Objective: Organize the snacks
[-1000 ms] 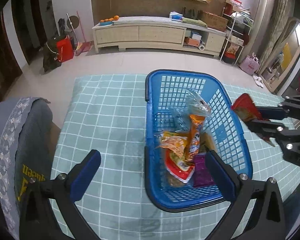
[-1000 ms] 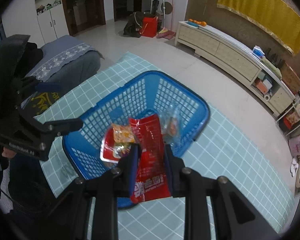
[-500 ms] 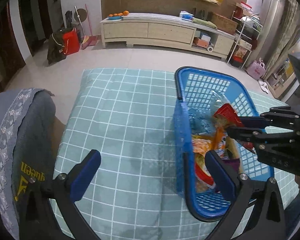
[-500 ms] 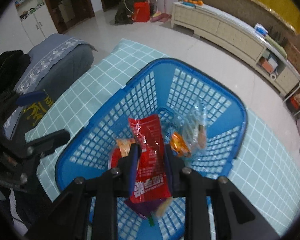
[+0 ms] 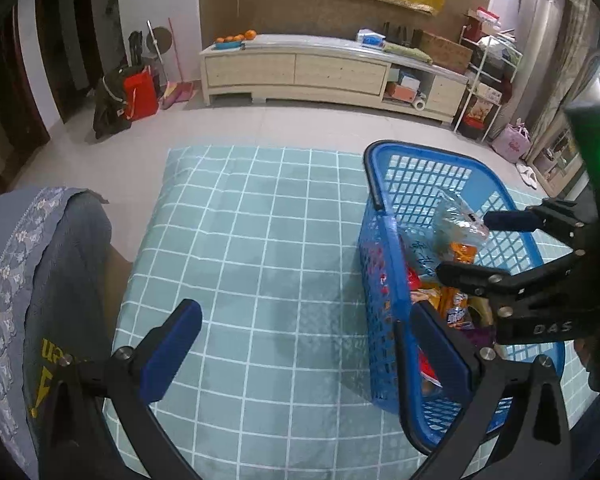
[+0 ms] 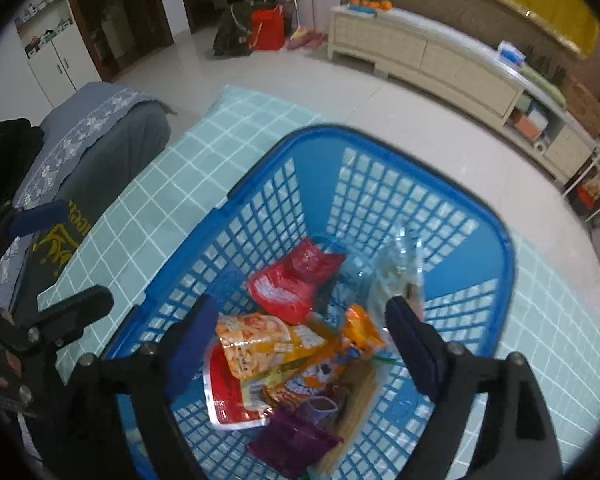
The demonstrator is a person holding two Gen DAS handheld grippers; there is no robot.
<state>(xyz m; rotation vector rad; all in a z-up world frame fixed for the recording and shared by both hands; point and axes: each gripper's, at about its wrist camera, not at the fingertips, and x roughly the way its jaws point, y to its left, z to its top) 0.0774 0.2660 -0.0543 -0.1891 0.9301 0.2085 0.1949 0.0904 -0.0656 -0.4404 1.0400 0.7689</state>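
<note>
Several snack packets lie heaped in a blue basket [image 6: 496, 240] at the centre of the right wrist view, among them a red packet [image 6: 296, 280] near the middle of the frame, an orange-and-yellow packet [image 6: 260, 340] below it, a clear wrapper [image 6: 396, 272] to the right and a purple packet [image 6: 292, 444] at the lower edge. The right hand-held gripper [image 6: 300, 344] hangs over the pile with its jaws opening; nothing is pinched between them, and the red packet lies loose on the heap, clear of both pads. In the left wrist view the left hand-held gripper [image 5: 304, 348] stands wide and empty at the lower part of the frame, one finger over the checked teal cloth [image 5: 240, 248] and the other at the basket's near wall. The drop looks complete. To finish it well, the right hand-held gripper should probably lift straight up out of the basket with jaws kept wide, so the fingers do not snag the clear wrapper or drag a packet over the rim. No snack shows outside the basket on the cloth.
</note>
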